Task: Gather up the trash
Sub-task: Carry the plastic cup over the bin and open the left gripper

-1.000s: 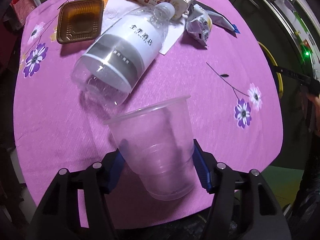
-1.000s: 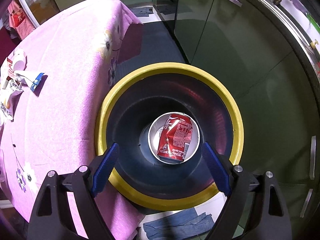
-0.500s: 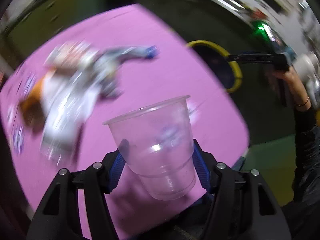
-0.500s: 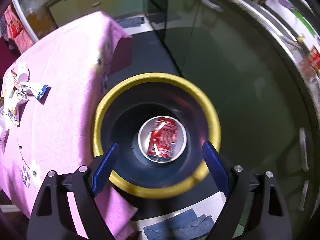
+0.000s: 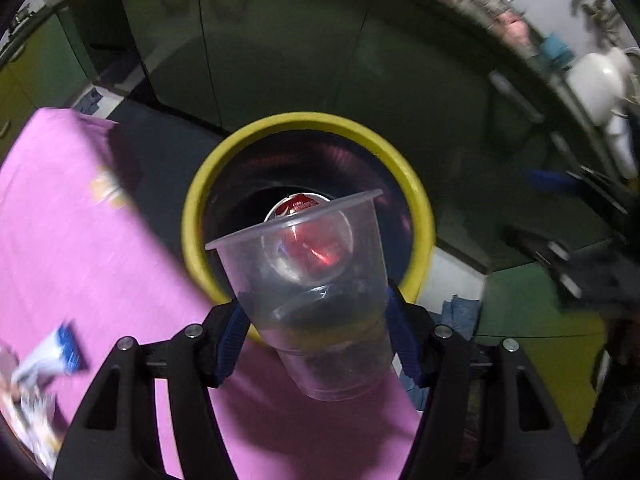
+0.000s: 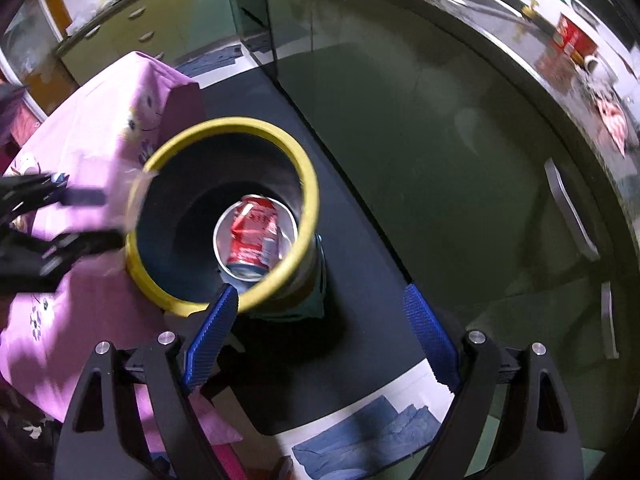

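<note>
My left gripper [image 5: 316, 340] is shut on a clear plastic cup [image 5: 312, 292] and holds it upright just before the near rim of the yellow-rimmed trash bin [image 5: 304, 120]. A red soda can [image 5: 300, 202] lies at the bin's bottom. In the right wrist view the bin [image 6: 308, 176] stands beside the pink-clothed table [image 6: 80, 152] with the can [image 6: 252, 236] inside. My right gripper [image 6: 320, 336] is open and empty, off to the bin's near right. The left gripper [image 6: 72, 220] shows blurred at the bin's left rim.
Wrappers [image 5: 44, 364] lie on the pink tablecloth [image 5: 80, 240] at lower left. Dark green cabinets [image 6: 440, 100] stand behind and right of the bin. A blue cloth [image 6: 360, 428] lies on the floor near the bin.
My left gripper has carried the cup from over the table to the bin's edge. My right gripper has drawn back from above the bin toward the right.
</note>
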